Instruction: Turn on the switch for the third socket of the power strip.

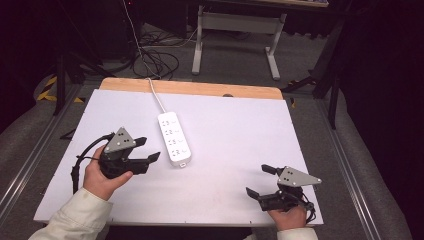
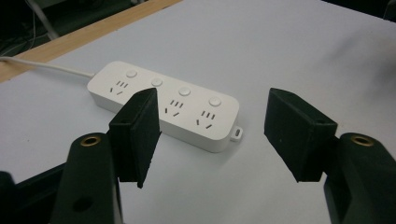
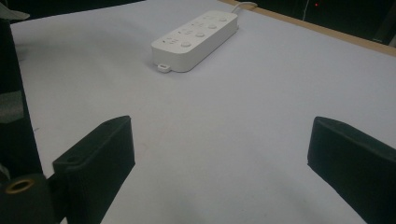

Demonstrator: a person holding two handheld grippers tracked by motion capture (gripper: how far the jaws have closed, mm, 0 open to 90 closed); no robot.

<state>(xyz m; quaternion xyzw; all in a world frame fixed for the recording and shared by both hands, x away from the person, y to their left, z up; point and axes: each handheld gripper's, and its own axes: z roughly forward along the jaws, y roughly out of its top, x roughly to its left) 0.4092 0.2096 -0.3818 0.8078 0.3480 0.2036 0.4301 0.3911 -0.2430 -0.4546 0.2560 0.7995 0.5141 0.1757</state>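
A white power strip [image 1: 175, 139] with several sockets and round buttons lies flat near the middle of the white table [image 1: 235, 130], its cord [image 1: 156, 95] running to the far edge. My left gripper [image 1: 148, 149] is open just left of the strip's near end, jaws empty. The left gripper view has the power strip [image 2: 163, 108] right behind its spread jaws [image 2: 212, 135]. My right gripper [image 1: 261, 180] is open near the table's front right, well away from the strip. Far ahead in the right gripper view lies the power strip [image 3: 196, 39], beyond that gripper [image 3: 219, 154].
A wooden strip [image 1: 200, 88] borders the table's far edge. Beyond it, cables [image 1: 155, 60] lie on the floor and a white desk frame [image 1: 235, 30] stands. Metal rails [image 1: 350, 165] run along both sides of the table.
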